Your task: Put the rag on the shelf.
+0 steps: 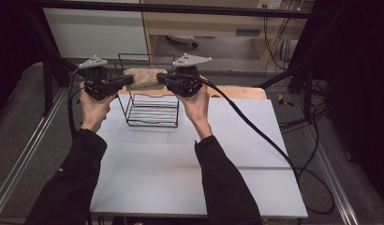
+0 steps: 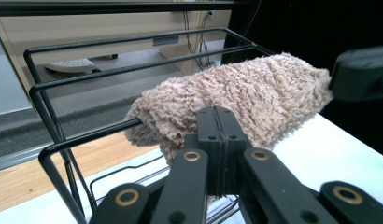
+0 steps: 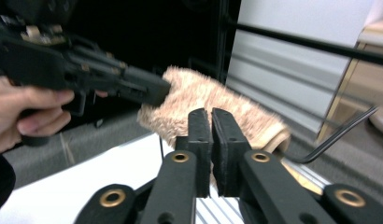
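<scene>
A fluffy beige towel (image 1: 144,77) (image 2: 255,93) (image 3: 199,95) is bunched up and stretched across the top of a black wire rack (image 1: 152,115) (image 2: 54,149) at the far side of the white table (image 1: 180,159). My left gripper (image 1: 129,80) (image 2: 216,112) is shut on the towel's left end, its jaws pressed together with pile at their tips. From the other side, my right gripper (image 1: 160,77) (image 3: 211,114) is shut on the towel's right end. Whether the towel rests on the rack's top rails or hangs just above them I cannot tell.
A strip of wooden board (image 1: 237,91) lies behind the white tabletop. Cables (image 1: 274,145) trail from the right gripper over the table's right side. A wooden cabinet (image 1: 204,23) and a dark frame bar (image 1: 180,9) stand beyond the table.
</scene>
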A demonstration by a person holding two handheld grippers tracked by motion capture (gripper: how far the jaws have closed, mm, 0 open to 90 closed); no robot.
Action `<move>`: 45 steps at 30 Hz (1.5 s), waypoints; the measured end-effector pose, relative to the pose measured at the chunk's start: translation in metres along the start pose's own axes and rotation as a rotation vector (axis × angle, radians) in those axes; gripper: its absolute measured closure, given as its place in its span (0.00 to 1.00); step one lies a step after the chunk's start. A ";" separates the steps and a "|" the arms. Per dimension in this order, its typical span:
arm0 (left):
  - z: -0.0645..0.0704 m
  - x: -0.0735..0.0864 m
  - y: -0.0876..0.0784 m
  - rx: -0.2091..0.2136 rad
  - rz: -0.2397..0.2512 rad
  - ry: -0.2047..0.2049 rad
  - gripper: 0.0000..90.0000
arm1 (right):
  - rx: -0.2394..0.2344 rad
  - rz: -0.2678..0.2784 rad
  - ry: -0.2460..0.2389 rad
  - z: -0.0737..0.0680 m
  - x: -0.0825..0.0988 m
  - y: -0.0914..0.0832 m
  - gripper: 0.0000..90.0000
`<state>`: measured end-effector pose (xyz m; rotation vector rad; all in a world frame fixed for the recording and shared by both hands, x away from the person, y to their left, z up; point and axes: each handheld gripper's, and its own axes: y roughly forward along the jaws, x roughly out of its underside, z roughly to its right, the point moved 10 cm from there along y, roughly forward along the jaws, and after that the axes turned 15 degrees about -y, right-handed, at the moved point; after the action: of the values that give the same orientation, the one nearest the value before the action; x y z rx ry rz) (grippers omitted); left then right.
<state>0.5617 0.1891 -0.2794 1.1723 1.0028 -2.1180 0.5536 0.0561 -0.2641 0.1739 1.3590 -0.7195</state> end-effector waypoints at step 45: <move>-0.012 0.027 0.010 -0.009 0.004 -0.008 0.96 | 0.029 -0.067 0.005 0.008 0.032 0.013 0.99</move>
<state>0.5608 0.1905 -0.3106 1.1604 1.0041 -2.1114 0.5686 0.0506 -0.2958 0.1541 1.3650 -0.7960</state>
